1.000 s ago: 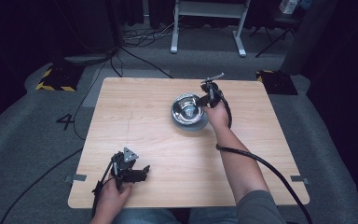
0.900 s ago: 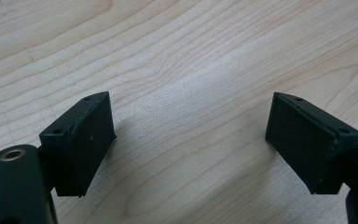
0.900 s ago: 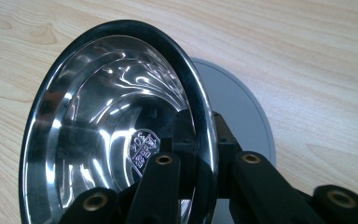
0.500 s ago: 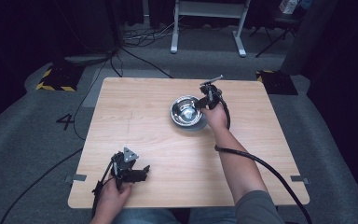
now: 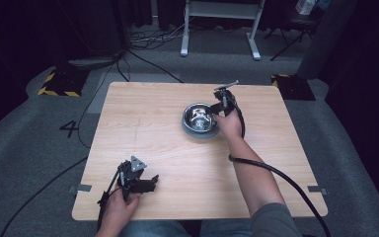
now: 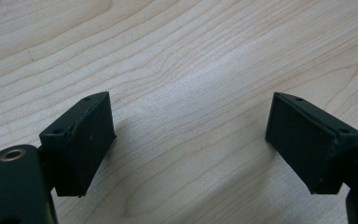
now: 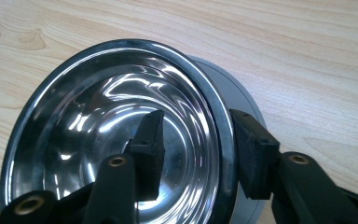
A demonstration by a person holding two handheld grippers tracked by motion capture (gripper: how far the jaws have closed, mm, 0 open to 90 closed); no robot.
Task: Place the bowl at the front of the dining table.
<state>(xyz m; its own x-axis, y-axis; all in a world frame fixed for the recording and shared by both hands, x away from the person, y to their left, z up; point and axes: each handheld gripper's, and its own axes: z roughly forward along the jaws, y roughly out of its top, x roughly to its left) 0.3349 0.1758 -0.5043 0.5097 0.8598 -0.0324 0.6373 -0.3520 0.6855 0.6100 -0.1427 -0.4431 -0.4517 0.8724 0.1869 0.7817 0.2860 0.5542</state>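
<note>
Mostly the surface [image 5: 177, 148] is bare pale wood with a fine grain, square, standing on grey carpet [image 5: 39, 148] in a dark room. On the carpet left of it a white "4" [image 5: 68, 129] is marked; further back lie a yellow-black striped plate [image 5: 56, 84], some cables [image 5: 143, 42] and the white legs of a frame [image 5: 217, 29]. A shiny steel bowl [image 5: 200, 118] stands on the far right part of the surface. The right tongs [image 7: 198, 154] are partly closed across its rim, one jaw inside, one outside. The left tongs [image 6: 189, 140] lie near the front left corner, wide open, holding nothing.
</note>
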